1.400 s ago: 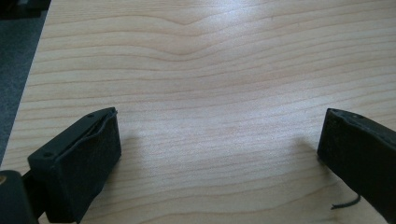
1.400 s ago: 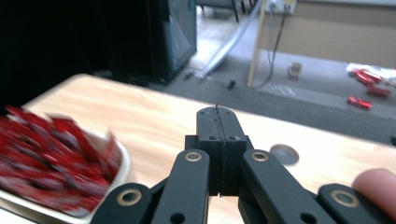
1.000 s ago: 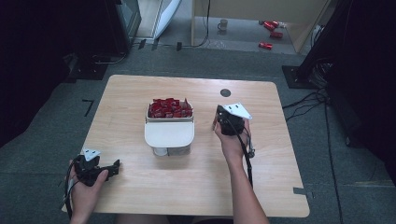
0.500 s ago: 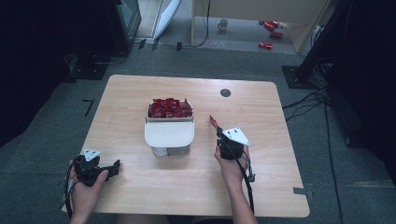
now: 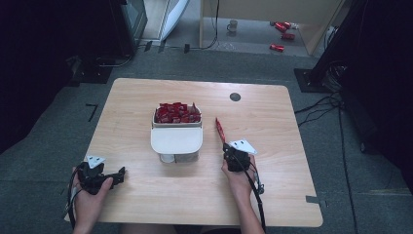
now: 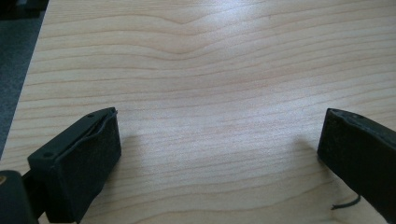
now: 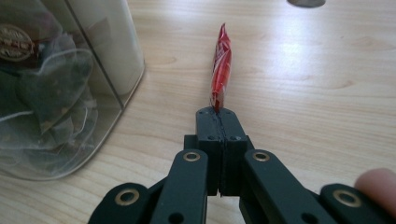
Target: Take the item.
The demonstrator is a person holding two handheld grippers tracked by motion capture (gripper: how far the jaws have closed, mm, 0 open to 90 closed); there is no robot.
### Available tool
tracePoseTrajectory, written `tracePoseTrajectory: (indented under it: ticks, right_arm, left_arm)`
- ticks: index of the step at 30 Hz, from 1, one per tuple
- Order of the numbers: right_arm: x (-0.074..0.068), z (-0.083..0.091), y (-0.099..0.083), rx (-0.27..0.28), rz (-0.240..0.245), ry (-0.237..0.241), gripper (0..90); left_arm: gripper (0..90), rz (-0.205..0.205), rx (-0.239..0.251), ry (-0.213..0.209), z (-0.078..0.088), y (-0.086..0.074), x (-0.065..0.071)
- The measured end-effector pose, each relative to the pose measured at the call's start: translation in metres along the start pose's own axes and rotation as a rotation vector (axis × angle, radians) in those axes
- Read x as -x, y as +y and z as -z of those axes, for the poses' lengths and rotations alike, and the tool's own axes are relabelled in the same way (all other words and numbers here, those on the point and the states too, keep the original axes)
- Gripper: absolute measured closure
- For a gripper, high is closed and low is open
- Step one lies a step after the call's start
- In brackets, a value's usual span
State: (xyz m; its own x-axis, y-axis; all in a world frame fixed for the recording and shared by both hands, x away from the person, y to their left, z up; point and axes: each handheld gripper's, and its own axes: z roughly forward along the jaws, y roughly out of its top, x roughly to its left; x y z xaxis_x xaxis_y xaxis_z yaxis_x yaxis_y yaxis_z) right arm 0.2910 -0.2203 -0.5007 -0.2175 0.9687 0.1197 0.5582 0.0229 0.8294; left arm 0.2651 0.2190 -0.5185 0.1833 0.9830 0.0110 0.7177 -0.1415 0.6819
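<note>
ahead of the right gripper (image 7: 219, 114), red sachet (image 7: 222, 63) pinched at its near end between closed jaws, clear container (image 7: 70, 79) just left of it, left gripper (image 6: 219, 154) spread wide over bare wooden table (image 6: 210, 70)

Light wooden table (image 5: 272, 195) with rounded corners and a round dark grommet (image 5: 235, 96), on grey carpet (image 5: 44, 161). Beyond it a mug (image 5: 233, 24), red cans (image 5: 282, 35) and black cables (image 5: 321, 105) on the floor. Dark surroundings.
</note>
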Motion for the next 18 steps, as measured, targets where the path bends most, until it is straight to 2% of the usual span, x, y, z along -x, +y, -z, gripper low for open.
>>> tracePoseTrajectory:
  ticks: [6, 8, 10, 13, 18]
  right_arm:
    - [-0.001, -0.005, -0.007, -0.03, 0.003, 0.008, 89.9]
    - [-0.001, -0.005, -0.008, -0.038, -0.008, 0.019, 85.1]
    - [0.001, -0.006, -0.009, -0.041, -0.024, 0.044, 74.8]
    - [0.003, -0.003, -0.007, -0.019, -0.031, 0.076, 53.7]
    - [0.009, 0.003, -0.003, -0.008, -0.035, 0.06, 19.2]
  left_arm:
    - [0.0, 0.0, 0.0, 0.0, 0.0, 0.0, 0.0]
    - [0.0, 0.001, 0.001, 0.0, 0.0, 0.0, 0.0]
    - [0.0, 0.001, 0.001, 0.0, 0.0, 0.0, 0.0]
    - [0.0, 0.0, 0.0, 0.0, 0.0, 0.0, 0.0]
    - [0.0, 0.0, 0.0, 0.0, 0.0, 0.0, 0.0]
